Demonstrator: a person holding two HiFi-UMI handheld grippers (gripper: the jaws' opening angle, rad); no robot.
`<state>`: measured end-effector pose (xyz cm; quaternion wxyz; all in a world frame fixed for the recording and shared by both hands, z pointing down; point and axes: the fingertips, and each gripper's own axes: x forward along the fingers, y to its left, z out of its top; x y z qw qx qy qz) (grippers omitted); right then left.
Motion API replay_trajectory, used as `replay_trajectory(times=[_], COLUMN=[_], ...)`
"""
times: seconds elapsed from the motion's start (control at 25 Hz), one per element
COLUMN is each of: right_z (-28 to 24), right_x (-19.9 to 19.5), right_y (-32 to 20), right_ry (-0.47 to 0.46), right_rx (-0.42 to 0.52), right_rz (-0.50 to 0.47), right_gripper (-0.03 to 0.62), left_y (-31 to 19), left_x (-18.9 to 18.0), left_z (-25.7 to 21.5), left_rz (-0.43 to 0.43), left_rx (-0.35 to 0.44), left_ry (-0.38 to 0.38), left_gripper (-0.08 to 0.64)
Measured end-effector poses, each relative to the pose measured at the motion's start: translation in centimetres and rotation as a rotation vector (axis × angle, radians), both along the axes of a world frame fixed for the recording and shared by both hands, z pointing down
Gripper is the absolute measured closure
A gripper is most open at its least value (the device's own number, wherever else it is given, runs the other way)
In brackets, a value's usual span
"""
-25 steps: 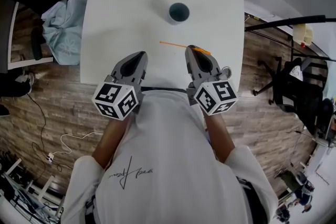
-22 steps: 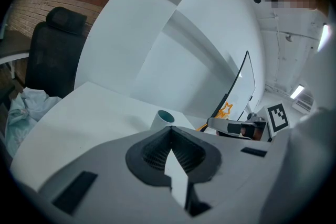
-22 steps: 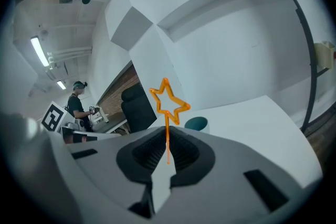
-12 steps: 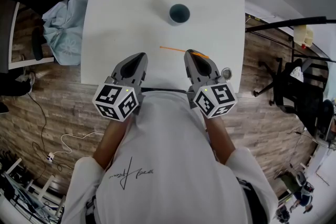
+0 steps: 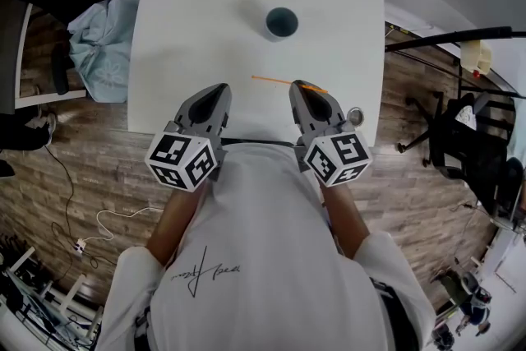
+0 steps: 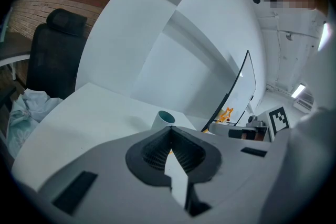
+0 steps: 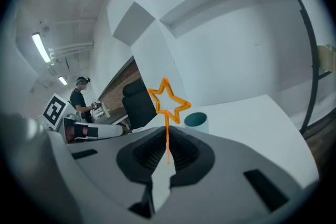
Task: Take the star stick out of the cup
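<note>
The orange star stick (image 7: 168,101) is out of the cup, and my right gripper (image 7: 167,134) is shut on its thin stem, with the star standing just past the jaw tips. In the head view the star stick (image 5: 271,80) runs crosswise above the white table (image 5: 189,20), its thin end pointing left from my right gripper (image 5: 300,86). The white cup with a teal inside (image 5: 281,20) stands upright farther back, apart from both grippers; it also shows as the cup (image 7: 195,120) and the cup (image 6: 164,119). My left gripper (image 5: 218,88), (image 6: 169,132) is shut with nothing in it.
A light blue cloth (image 5: 100,45) lies on something left of the table. A black office chair (image 5: 460,127) and a dark pole (image 5: 444,35) are on the right over the wooden floor. A small round metal thing (image 5: 355,114) sits at the table's near right corner.
The right gripper and the star stick have drifted slightly nearer to me. The left gripper and the cup have stayed put.
</note>
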<state>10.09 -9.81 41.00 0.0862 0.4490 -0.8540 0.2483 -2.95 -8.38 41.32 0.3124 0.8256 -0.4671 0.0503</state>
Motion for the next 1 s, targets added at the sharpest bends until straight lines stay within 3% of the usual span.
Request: replay_trajectory(times=[1.0], right_z=[-0.5], right_x=[-0.6], right_y=[-1.2], right_ry=[-0.005], right_rx=[0.009], right_rz=[-0.076], right_gripper=[0.569], left_y=[-0.4], left_x=[-0.3], left_z=[-0.1], left_rz=[0.009], left_rx=[-0.001], left_ry=[0.006], left_gripper=[0.557])
